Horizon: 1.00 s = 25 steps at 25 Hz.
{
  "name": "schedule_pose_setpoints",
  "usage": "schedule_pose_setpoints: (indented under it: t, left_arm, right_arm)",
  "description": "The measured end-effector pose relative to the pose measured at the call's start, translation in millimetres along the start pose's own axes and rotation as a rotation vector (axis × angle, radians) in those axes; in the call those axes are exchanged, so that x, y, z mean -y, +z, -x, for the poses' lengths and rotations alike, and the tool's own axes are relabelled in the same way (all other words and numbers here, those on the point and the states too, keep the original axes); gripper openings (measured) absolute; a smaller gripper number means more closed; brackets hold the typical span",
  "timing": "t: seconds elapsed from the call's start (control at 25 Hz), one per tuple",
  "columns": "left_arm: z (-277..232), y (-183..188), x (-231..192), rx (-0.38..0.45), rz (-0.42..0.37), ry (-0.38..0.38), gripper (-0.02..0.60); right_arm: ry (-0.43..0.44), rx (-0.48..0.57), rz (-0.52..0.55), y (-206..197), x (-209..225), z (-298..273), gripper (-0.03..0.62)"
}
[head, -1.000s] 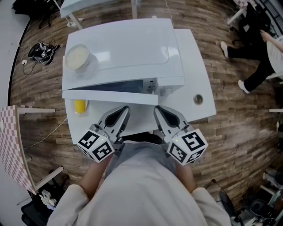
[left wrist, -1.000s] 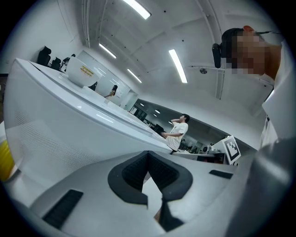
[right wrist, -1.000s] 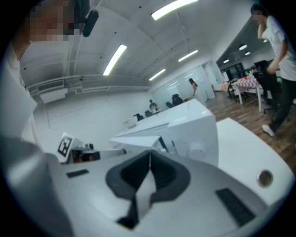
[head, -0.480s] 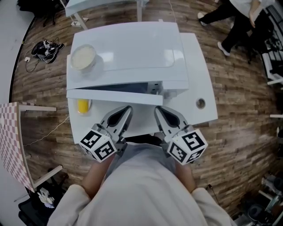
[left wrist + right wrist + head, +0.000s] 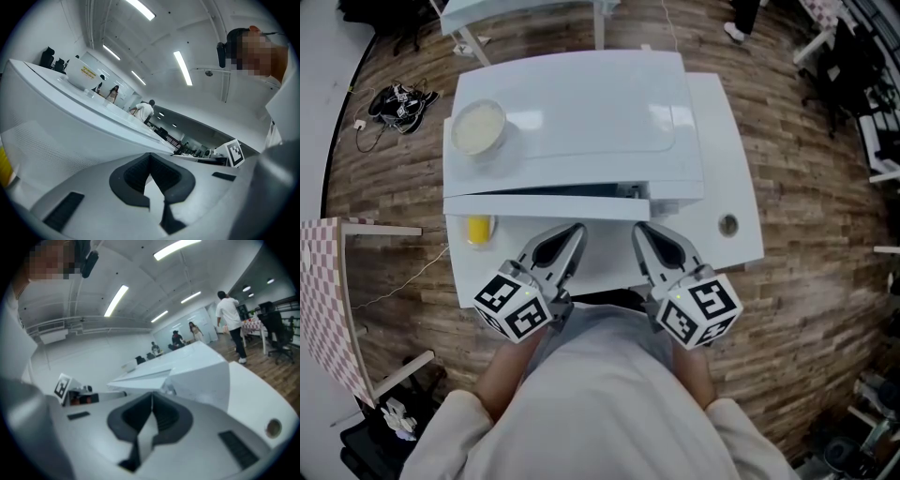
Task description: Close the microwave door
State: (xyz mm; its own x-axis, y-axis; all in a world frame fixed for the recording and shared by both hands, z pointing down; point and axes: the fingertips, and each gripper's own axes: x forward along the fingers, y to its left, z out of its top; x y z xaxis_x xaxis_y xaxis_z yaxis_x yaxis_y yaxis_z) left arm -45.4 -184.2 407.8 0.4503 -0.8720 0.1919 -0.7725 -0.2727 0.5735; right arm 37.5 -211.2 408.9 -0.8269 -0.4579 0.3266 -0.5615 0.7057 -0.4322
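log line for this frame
microwave door: slightly ajar | left gripper: shut, empty | right gripper: shut, empty | bowl: on microwave

There was one microwave point(image 5: 572, 122), with one bowl point(image 5: 478, 127) on top at ten o'clock. One yellow object point(image 5: 477, 228) sat on the one table point(image 5: 733, 187). Two grippers showed: left gripper point(image 5: 572, 234) and right gripper point(image 5: 645, 234).

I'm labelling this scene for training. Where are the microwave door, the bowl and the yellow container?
microwave door point(image 5: 544, 206), head view, middle of its top edge.
bowl point(image 5: 483, 150), head view, near wall.
yellow container point(image 5: 478, 228), head view, its top.
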Motion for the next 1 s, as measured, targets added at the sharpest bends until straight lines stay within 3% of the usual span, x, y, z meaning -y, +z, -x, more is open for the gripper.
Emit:
schedule_pose_setpoints:
  t: [0.36, 0.64, 1.0]
  left_arm:
    - [-5, -12, -2, -0.035, -0.017, 0.012, 0.014]
    - [-21, 0, 2, -0.019, -0.048, 0.001, 0.014]
    - [-21, -2, 1, 0.010, -0.062, 0.048, 0.014]
  right_arm:
    - [-0.034, -0.001, 0.012, -8, 3, -5, 0.023]
    - [-0.043, 0.008, 0.039, 4, 6, -6, 0.023]
    - [-0.102, 0.011, 0.083, 4, 7, -8, 0.023]
